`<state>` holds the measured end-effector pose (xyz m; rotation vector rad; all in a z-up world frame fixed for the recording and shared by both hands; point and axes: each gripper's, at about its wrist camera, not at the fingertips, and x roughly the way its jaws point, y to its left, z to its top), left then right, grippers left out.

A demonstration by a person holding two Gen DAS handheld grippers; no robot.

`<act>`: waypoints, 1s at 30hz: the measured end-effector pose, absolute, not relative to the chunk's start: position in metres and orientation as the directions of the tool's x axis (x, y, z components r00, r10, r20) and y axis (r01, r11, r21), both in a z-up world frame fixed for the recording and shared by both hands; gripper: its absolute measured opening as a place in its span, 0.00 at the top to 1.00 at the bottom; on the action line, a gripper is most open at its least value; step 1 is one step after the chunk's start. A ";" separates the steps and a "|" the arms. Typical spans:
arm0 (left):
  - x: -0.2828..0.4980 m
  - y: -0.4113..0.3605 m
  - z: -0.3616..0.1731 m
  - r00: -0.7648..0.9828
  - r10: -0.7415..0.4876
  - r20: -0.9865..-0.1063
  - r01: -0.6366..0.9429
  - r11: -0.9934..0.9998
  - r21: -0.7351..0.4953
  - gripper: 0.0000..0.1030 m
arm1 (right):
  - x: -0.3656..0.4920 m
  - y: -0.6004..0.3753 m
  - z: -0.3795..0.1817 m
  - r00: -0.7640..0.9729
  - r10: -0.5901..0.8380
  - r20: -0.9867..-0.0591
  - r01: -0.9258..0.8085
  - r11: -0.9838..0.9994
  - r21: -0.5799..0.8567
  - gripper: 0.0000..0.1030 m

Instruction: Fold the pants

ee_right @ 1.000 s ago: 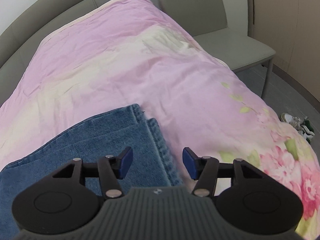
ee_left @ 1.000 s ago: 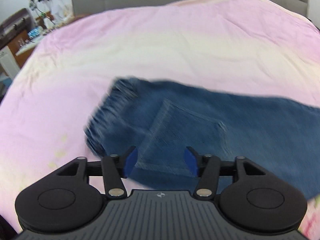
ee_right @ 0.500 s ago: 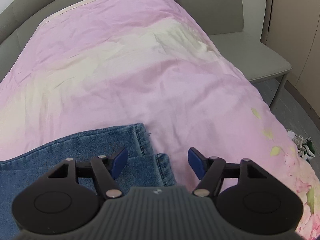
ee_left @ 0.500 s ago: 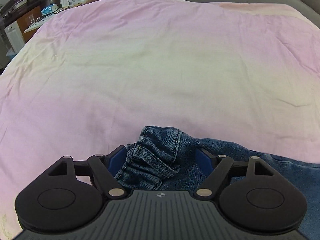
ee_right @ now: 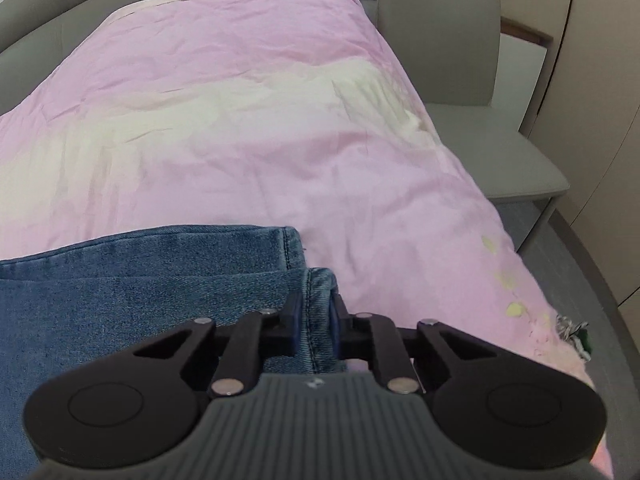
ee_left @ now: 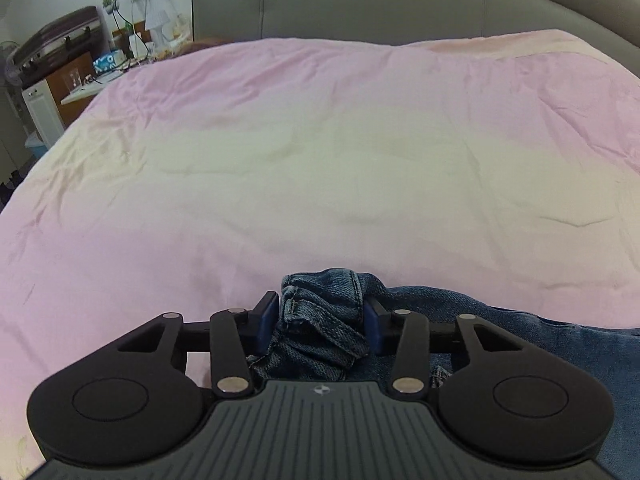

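The pants (ee_right: 140, 276) lie flat on the bed (ee_left: 320, 152), left tongs (ee_left: 320, 322) clamping the bunched waistband and right tongs (ee_right: 316, 320) pinching the hem, apparently ready to lift and bring both ends together.

Both views are bright and evenly lit by soft, diffuse room light, with no glare and only faint shading in the creases of the pink duvet (ee_left: 320, 152). Fisheye distortion bends the grey headboard (ee_left: 400, 4) into an arc and darkens the frame corners. Focus is sharp at the centre, while the chair (ee_right: 460, 60) and duvet edges look slightly soft.
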<state>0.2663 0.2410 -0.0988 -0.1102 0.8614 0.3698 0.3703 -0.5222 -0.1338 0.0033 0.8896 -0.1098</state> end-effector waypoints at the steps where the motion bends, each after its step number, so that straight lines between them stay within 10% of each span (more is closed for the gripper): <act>1: 0.263 0.244 -0.095 0.602 0.278 -0.748 -0.371 0.927 0.046 0.52 | 0.367 -0.520 -0.125 0.635 -0.104 -0.765 0.092 0.994 -0.059 0.91; 22: 0.286 0.258 -0.113 0.574 0.380 -0.725 -0.416 0.898 0.141 0.50 | 0.452 -0.485 -0.162 0.591 -0.216 -0.777 0.104 0.976 -0.191 0.92; 26: 0.278 0.263 -0.107 0.572 0.378 -0.728 -0.430 0.894 0.126 0.37 | 0.446 -0.501 -0.161 0.572 -0.226 -0.788 0.178 0.973 -0.149 0.62; 30: 0.262 0.248 -0.082 0.620 0.371 -0.691 -0.413 0.904 0.114 0.31 | 0.423 -0.511 -0.148 0.584 -0.181 -0.791 0.219 0.974 -0.061 0.61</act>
